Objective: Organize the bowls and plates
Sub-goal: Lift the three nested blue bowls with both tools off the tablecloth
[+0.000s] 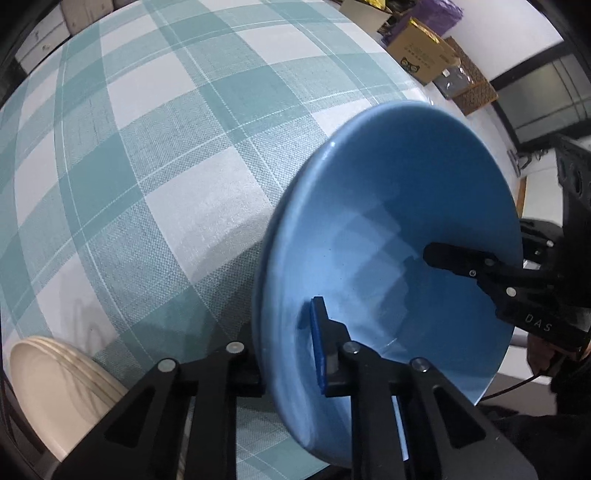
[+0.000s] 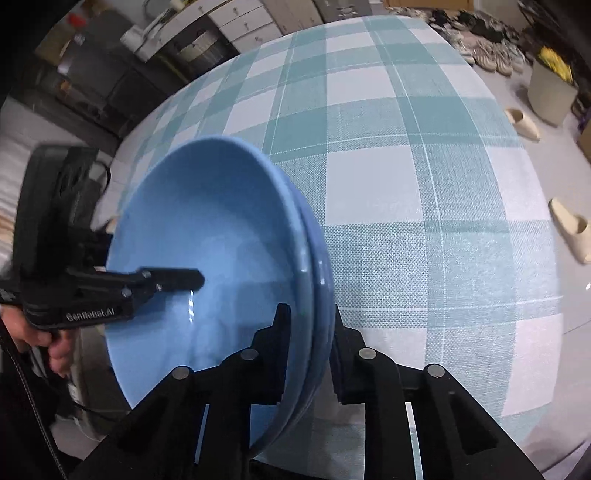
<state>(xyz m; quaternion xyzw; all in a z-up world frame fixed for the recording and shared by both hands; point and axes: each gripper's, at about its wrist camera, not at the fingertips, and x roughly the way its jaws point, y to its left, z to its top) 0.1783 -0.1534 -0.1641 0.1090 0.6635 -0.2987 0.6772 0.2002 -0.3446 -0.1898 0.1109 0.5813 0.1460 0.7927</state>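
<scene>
Two nested blue bowls rest on a teal-and-white checked tablecloth. My left gripper is shut on their near rim, one blue pad inside and the other finger outside. In the right wrist view the same blue bowls show a double rim, and my right gripper is shut on it from the opposite side. Each view shows the other gripper's inner finger reaching into the bowl. Its outer finger is hidden behind the rim. A stack of cream plates lies at the lower left.
Cardboard boxes and a woven basket stand on the floor beyond the table's far edge. Slippers, a pale bin and several shoes lie on the floor right of the table. Cabinets stand behind it.
</scene>
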